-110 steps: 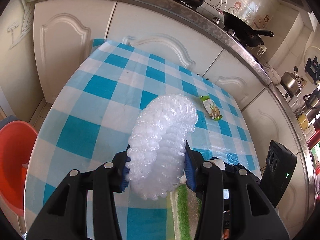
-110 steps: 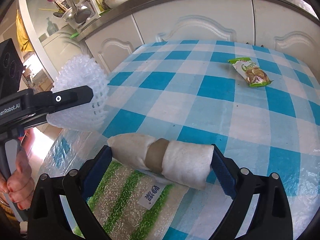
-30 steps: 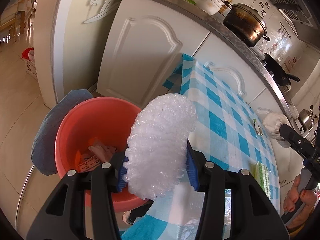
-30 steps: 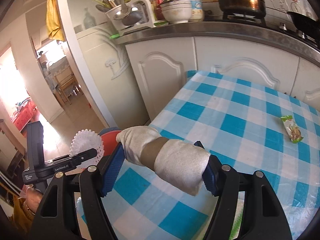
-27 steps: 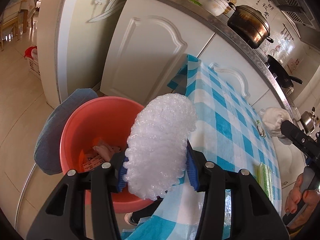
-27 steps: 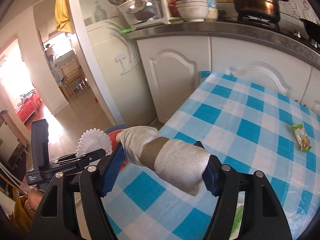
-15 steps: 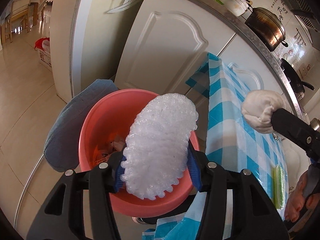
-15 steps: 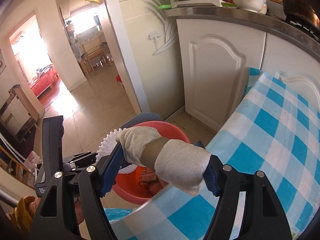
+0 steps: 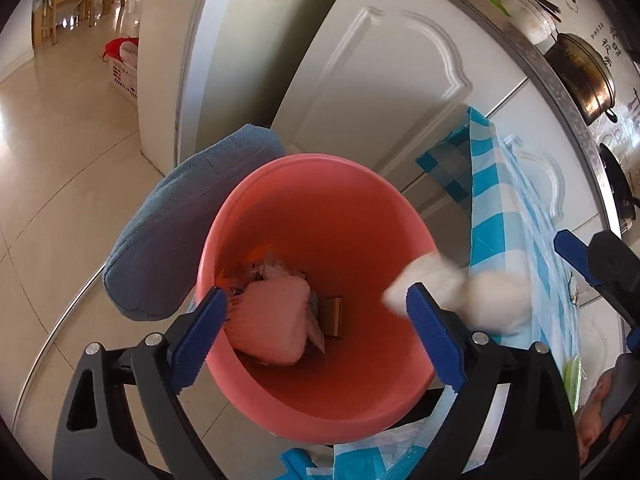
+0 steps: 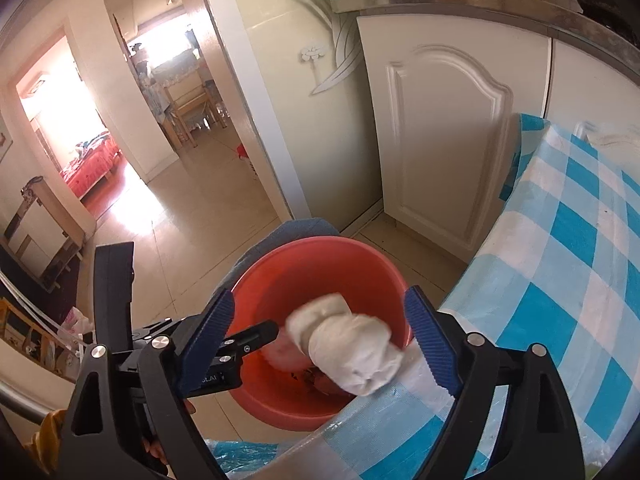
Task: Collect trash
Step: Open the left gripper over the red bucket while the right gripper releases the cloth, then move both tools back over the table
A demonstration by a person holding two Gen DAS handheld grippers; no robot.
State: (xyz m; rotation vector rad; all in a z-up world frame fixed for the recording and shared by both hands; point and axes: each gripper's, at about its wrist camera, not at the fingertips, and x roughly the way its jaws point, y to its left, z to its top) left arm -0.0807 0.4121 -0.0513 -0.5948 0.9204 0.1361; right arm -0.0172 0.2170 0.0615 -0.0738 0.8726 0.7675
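Observation:
A red bucket (image 9: 320, 216) stands on the floor beside the table, straight below both grippers. My left gripper (image 9: 316, 296) hangs over it with its jaws opening and nothing between them. The white foam net (image 9: 272, 320) lies inside the bucket on other scraps. My right gripper (image 10: 322, 298) is also opening above the bucket (image 10: 316, 252). The white paper roll (image 10: 348, 352) is blurred in mid-fall between its fingers, clear of both pads. In the left wrist view the same roll (image 9: 460, 292) shows at the bucket's right rim. The left gripper's finger (image 10: 240, 340) reaches over the bucket.
A blue cushion (image 9: 172, 240) leans against the bucket's left side. White cabinet doors (image 9: 380, 100) stand behind it. The blue-checked table (image 10: 580, 260) edge is to the right, close to the bucket. Tiled floor (image 9: 60, 140) runs left toward a doorway.
Both grippers have opened wide and sunk lower over the bucket. The foam net left the left jaws and lies in the bucket. The paper roll slipped out of the right jaws.

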